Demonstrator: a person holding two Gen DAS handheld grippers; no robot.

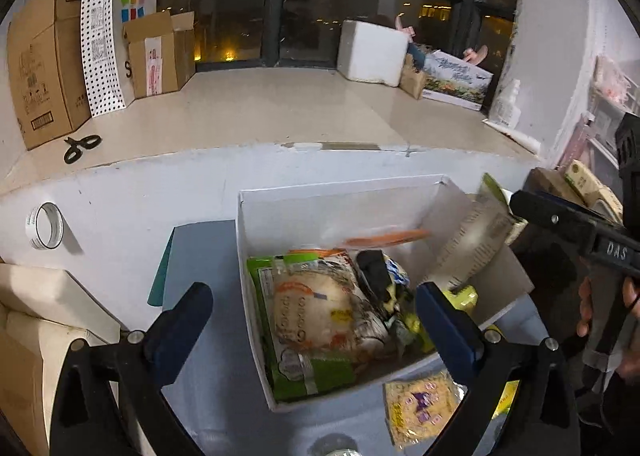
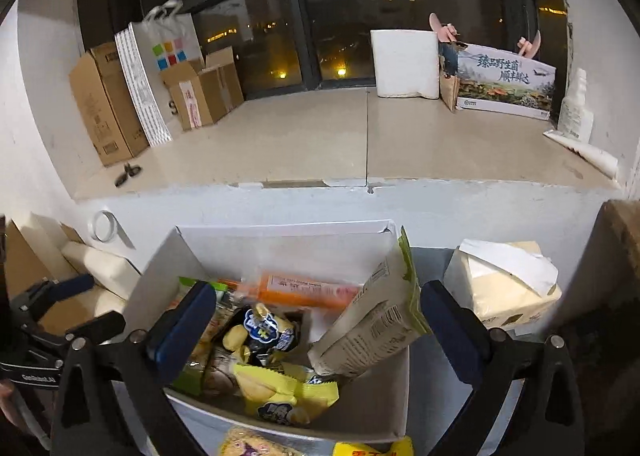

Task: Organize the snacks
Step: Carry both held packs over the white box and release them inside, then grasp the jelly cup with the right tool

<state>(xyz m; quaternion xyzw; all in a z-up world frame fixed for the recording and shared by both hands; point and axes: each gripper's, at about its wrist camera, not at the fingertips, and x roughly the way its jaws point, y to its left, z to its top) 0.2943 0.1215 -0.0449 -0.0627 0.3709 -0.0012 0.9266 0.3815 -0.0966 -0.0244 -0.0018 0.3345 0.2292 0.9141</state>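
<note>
A white box (image 1: 304, 199) (image 2: 280, 236) on the grey table holds several snack packs: a green and white pack (image 1: 316, 320), a yellow pack (image 2: 280, 388), an orange pack (image 2: 304, 290). A beige and green pouch (image 2: 376, 320) (image 1: 476, 232) leans tilted against the box's right wall, touching no finger. My left gripper (image 1: 316, 324) is open over the box, empty. My right gripper (image 2: 320, 328) is open over the box, its jaws on either side of the pouch. A yellow cracker pack (image 1: 420, 412) lies in front of the box.
A tape roll (image 1: 44, 232) stands at the left by the white ledge. Scissors (image 1: 80, 147) and cardboard boxes (image 1: 44, 67) sit on the sill. A tissue pack (image 2: 504, 284) lies right of the box. A white foam box (image 2: 404, 63) stands at the window.
</note>
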